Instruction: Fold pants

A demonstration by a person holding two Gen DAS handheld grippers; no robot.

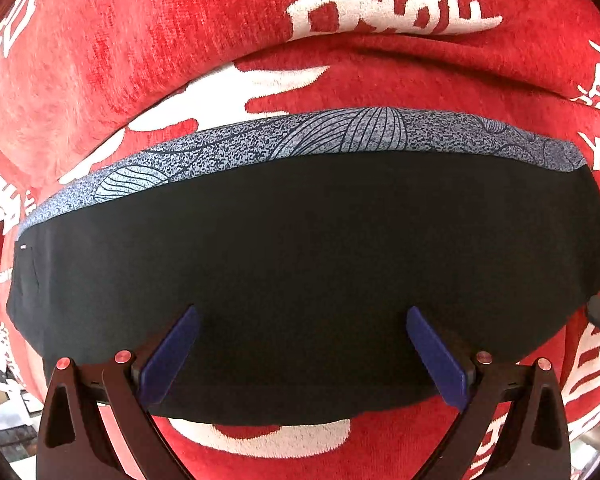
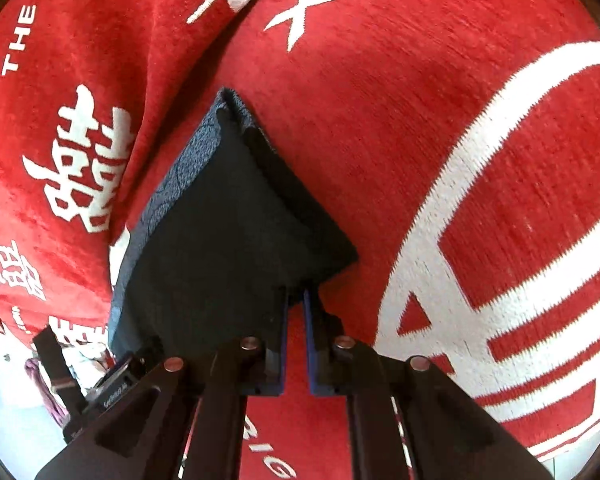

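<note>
The black pants (image 1: 308, 264) lie folded into a wide band on the red blanket (image 1: 148, 48), with a blue-grey patterned waistband (image 1: 300, 136) along the far edge. My left gripper (image 1: 302, 312) is open, its blue fingers (image 1: 172, 352) spread over the near part of the pants, holding nothing. In the right wrist view the pants (image 2: 228, 240) rise in a raised corner. My right gripper (image 2: 296, 296) is shut on that corner of the black fabric. The patterned waistband (image 2: 172, 184) runs along the left side there.
The red blanket with white characters and stripes (image 2: 480, 200) covers the whole surface and has a raised fold (image 1: 380, 52) behind the pants. The other gripper's black body (image 2: 84, 384) shows at lower left in the right wrist view. Floor clutter (image 1: 4, 412) lies beyond the blanket's left edge.
</note>
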